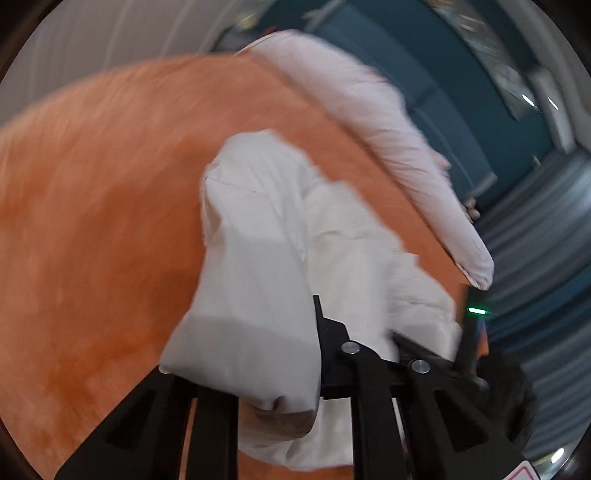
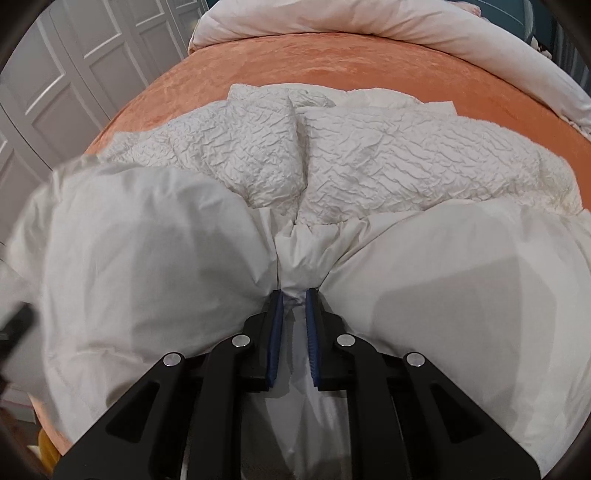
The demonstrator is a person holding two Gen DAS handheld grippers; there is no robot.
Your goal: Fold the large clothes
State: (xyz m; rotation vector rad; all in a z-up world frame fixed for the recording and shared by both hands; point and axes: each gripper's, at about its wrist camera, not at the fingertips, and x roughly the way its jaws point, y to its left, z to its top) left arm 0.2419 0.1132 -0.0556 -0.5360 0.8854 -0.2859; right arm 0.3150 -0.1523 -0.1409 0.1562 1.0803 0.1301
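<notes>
Orange velvety bedspread [image 2: 258, 62] carries the crinkled white cotton garment [image 2: 369, 155]; right gripper [image 2: 294, 295] pinches its near hem, left gripper [image 1: 321, 310] seemingly clenches cloth too, though blurred. Lift both evenly towards the pale duvet [image 2: 369, 18].

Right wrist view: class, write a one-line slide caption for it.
Right tool pinches a bunch of the white garment spread over the orange bedcover.

The right gripper [image 2: 294, 295] pinches a gathered bunch of a white garment [image 2: 147, 251] between its blue pads [image 2: 275, 332]. Beyond, the garment's crinkled part lies on an orange bedspread [image 2: 295, 62]; a pale duvet [image 2: 424, 26] lies at the far edge.
</notes>
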